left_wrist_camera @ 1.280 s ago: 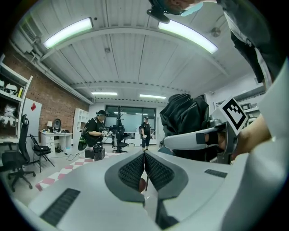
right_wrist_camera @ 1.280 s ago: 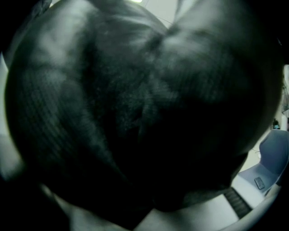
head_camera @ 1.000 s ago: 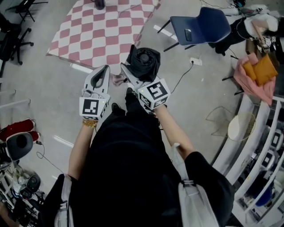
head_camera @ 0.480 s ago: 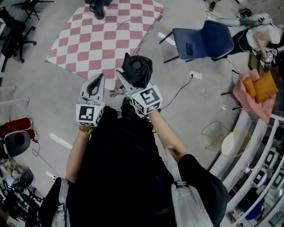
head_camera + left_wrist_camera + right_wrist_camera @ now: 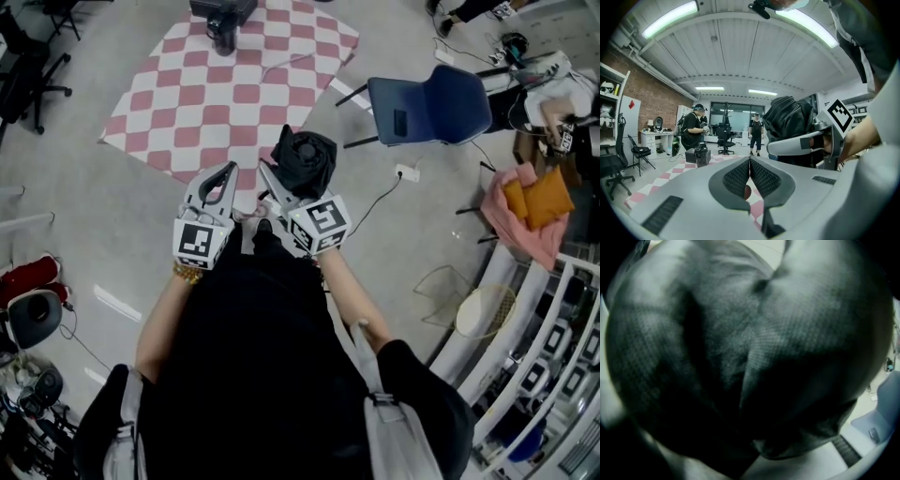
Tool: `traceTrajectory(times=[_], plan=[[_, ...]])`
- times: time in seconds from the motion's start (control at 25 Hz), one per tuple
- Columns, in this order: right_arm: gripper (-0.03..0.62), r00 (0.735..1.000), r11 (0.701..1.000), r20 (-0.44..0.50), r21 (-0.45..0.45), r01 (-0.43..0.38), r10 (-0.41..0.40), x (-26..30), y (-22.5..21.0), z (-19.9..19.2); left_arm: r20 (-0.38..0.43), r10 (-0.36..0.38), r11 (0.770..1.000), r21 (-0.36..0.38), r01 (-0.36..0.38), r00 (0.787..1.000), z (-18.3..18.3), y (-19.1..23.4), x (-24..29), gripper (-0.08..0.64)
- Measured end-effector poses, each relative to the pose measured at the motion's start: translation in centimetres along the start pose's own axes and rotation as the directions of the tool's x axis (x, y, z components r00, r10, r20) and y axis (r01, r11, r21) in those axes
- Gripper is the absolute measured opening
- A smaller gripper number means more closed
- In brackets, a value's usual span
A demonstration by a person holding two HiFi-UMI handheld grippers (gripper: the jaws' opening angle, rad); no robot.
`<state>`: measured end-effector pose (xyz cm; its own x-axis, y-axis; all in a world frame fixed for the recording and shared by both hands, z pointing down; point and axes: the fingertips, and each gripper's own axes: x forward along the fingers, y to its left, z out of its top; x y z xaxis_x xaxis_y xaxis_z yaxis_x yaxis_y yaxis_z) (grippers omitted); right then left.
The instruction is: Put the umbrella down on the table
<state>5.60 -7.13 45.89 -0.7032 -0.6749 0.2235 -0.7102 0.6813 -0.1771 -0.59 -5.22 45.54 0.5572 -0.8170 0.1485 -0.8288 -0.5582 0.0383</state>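
Note:
A folded black umbrella (image 5: 305,159) is clamped in my right gripper (image 5: 286,184), shut on it and carried level at about waist height. Its dark fabric (image 5: 750,357) fills the whole right gripper view and hides the jaws there. In the left gripper view the umbrella (image 5: 787,119) bulges over one white finger (image 5: 793,146) of the right gripper. My left gripper (image 5: 223,176) is alongside to the left, shut and empty, its pads (image 5: 740,176) meeting. The table (image 5: 187,103), under a red-and-white checked cloth, is just ahead of both grippers.
A black box (image 5: 223,17) stands at the table's far side. A blue chair (image 5: 429,98) is to the right, with a cable and socket (image 5: 405,173) on the floor beside it. Pink cloth (image 5: 525,202) and shelving lie far right. Two people (image 5: 693,129) stand beyond the table.
Both grippers and the person have moved forward toward the checked table, which now lies closer under the grippers. The umbrella stays in the right gripper's grip.

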Motion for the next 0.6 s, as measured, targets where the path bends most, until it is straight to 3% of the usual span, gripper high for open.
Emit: traceTrajectory(times=[0.24,0.4,0.6], plan=[[0.158,0.998,0.998,-0.025,0.024,0.054,-0.054,4.1,1.1,0.9,0.001,-0.059,0.998,-0.037,0.059,0.998,0.1,4.5,0.3,0.014],[0.158,0.996,0.997,-0.056,0.035,0.076,-0.074,6.0,1.3,1.1,0.034,-0.089,0.996,-0.023,0.090,0.995,0.5,6.5,0.5,0.014],[0.158,0.989,0.990,-0.112,0.095,0.107,-0.097,7.4,-0.2,0.5,0.021,-0.093,0.995,-0.041,0.094,0.995,0.0,8.1,0.4,0.014]])
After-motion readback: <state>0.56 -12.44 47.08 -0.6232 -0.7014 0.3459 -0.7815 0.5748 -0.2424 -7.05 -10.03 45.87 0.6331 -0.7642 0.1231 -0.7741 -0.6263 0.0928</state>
